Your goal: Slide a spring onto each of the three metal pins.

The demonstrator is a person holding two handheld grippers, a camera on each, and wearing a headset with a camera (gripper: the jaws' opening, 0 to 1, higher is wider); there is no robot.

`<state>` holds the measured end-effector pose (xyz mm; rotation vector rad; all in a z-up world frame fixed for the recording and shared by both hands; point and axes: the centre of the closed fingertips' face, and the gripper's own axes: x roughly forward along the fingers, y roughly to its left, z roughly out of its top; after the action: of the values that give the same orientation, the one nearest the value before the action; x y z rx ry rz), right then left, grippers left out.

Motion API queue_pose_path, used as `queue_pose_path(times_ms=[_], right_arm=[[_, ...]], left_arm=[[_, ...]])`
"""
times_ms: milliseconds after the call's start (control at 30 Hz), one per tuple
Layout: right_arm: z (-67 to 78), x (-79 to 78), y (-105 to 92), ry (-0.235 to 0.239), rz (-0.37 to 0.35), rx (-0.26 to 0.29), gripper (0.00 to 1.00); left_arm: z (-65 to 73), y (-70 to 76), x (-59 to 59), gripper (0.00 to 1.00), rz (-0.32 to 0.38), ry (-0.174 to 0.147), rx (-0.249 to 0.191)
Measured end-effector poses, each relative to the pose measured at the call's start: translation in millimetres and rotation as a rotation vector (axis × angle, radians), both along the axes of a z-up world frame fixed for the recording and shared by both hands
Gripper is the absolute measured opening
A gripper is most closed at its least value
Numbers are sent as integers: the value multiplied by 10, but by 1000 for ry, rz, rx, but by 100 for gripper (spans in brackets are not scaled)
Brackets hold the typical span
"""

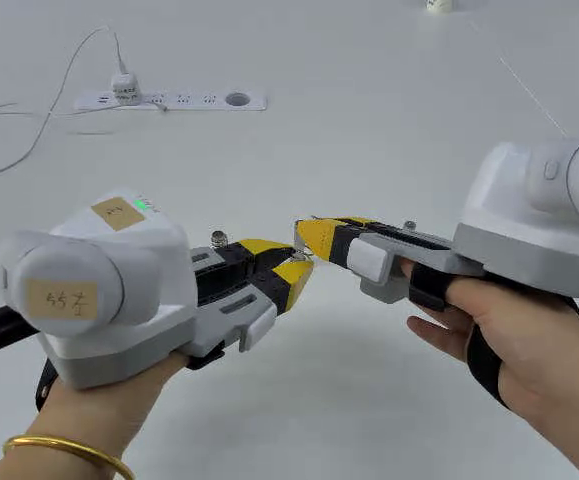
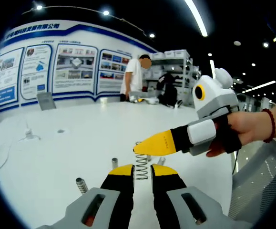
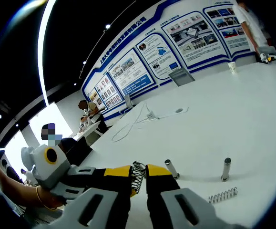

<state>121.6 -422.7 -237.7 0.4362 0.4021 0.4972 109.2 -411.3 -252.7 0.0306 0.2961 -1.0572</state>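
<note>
A small metal spring stands between my left gripper's yellow tips, and they look shut on its lower end. My right gripper has the same spring between its tips. The two grippers meet tip to tip above the white table, the left gripper pointing right and the right gripper pointing left. Short metal pins stand upright on the table below. Two pins show beside a second spring lying loose on the table. One pin pokes up behind the left gripper.
A white power strip with a plugged-in charger and trailing cable lies at the far left of the table, beside a round hole. People stand by shelves and wall posters far behind the table.
</note>
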Motion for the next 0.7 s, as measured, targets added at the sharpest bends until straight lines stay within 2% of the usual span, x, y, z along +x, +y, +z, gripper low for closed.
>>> queue_pose_path(times_ms=[133, 367, 533, 700], right_arm=[[12, 10, 21, -13, 5, -14, 12], [26, 34, 46, -35, 18, -53, 12], [37, 58, 54, -57, 30, -93, 12], [72, 120, 33, -104, 34, -153, 12]], left_arm=[[33, -6, 22, 16, -5, -11, -4], [-5, 31, 13, 21, -11, -9, 30], [-38, 62, 1, 24, -8, -1, 49], [-39, 94, 0, 28, -2, -6, 62]])
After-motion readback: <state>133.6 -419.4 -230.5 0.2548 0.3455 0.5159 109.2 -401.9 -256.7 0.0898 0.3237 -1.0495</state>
